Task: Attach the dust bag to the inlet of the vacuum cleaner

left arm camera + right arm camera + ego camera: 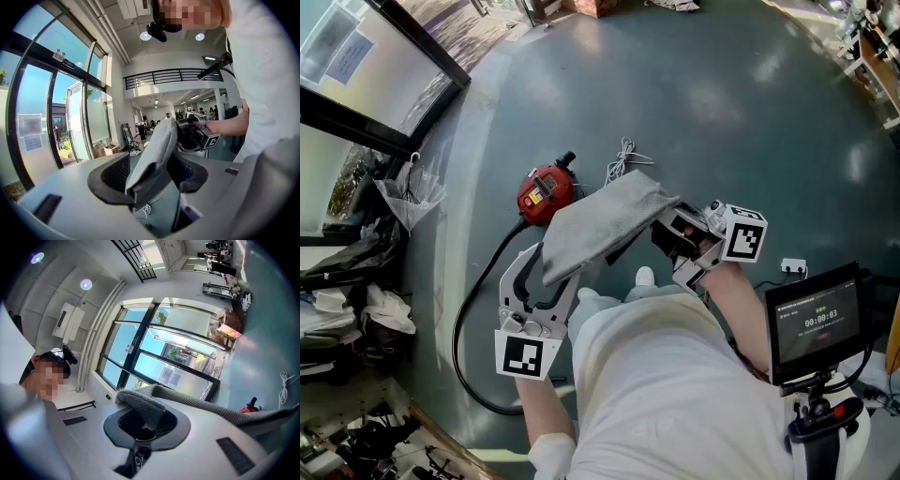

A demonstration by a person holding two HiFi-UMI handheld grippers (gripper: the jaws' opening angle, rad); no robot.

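Note:
A grey mesh dust bag (605,220) hangs stretched between my two grippers above the green floor. My right gripper (675,234) is shut on the bag's right end (145,406), with the cloth bunched between its pads. My left gripper (548,281) stands open, and the bag's other end (157,150) with its dark collar lies loosely between the wide jaws. The red vacuum cleaner (546,192) sits on the floor just beyond the bag; in the right gripper view, the vacuum cleaner (248,408) shows small at the right. Its inlet is not visible.
A black cable (473,309) loops from the vacuum across the floor at the left. A white cord (623,159) lies behind the vacuum. Glass doors (366,75) and clutter (356,281) line the left side. A screen on a stand (817,323) is at the right.

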